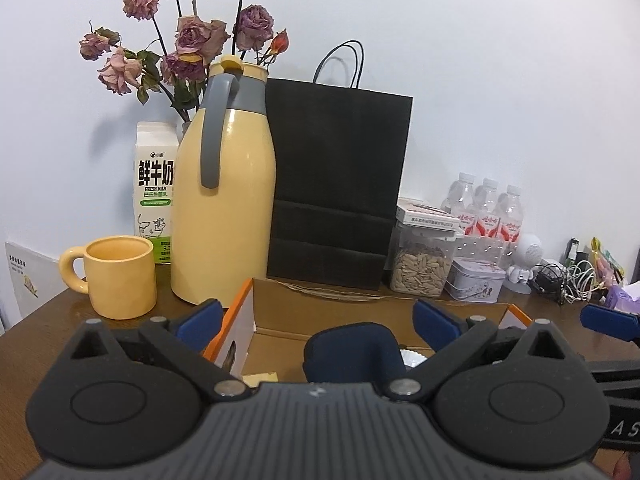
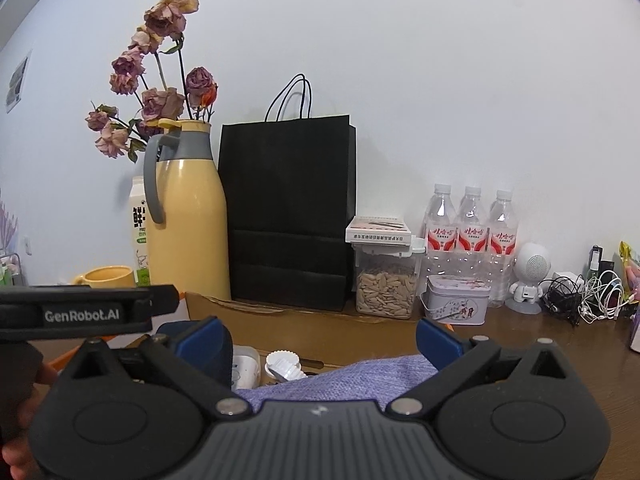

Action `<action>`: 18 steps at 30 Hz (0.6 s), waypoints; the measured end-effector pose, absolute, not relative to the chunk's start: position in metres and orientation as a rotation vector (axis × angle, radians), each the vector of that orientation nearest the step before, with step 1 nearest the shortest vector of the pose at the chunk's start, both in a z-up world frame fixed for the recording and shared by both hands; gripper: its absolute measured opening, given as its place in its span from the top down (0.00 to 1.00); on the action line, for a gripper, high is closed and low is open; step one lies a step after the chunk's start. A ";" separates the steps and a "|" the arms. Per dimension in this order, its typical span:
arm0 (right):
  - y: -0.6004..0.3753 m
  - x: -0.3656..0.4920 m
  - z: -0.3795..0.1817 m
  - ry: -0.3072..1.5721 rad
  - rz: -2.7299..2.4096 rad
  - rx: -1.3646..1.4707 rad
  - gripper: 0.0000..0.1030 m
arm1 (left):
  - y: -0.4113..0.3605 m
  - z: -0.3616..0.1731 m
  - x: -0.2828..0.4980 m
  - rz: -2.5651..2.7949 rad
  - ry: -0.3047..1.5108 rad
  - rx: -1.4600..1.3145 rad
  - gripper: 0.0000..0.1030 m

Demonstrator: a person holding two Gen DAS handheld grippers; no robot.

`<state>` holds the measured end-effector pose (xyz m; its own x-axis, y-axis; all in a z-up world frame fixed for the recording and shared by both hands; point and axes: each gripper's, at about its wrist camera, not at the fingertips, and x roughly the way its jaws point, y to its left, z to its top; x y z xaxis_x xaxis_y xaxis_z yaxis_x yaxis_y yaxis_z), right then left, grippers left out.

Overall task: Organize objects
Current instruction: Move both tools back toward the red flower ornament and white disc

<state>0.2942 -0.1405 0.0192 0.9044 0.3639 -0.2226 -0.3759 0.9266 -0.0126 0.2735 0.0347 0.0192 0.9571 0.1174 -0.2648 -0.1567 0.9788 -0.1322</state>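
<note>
My left gripper is open above an open cardboard box with an orange-edged flap. A dark blue pouch lies in the box, between and below the blue pads, and neither pad touches it. Beside it shows a white ridged lid. My right gripper is also open. A purple cloth lies low between its fingers, free of the pads. Ahead of it are the blue pouch, a white case and the ridged lid. The left gripper's body crosses the left of the right wrist view.
Along the wall stand a yellow thermos jug, a milk carton, a yellow mug, dried roses, a black paper bag, a seed jar, a small tin, three water bottles, a white robot figure and tangled cables.
</note>
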 end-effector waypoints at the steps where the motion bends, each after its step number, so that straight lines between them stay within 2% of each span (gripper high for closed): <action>1: -0.142 0.292 0.020 0.215 0.386 -0.054 0.00 | 0.034 0.019 0.270 0.134 0.254 -0.152 0.00; 8: -0.155 0.270 0.021 0.193 0.403 -0.060 0.00 | 0.038 0.015 0.240 0.134 0.219 -0.165 0.00; 18: -0.166 0.235 0.001 0.239 0.442 -0.117 0.00 | 0.044 0.000 0.206 0.113 0.295 -0.143 0.00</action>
<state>0.2353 -0.1657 0.0011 0.8765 0.4091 -0.2536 -0.4364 0.8977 -0.0602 0.2062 0.0442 -0.0001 0.9507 0.0899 -0.2968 -0.1317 0.9835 -0.1237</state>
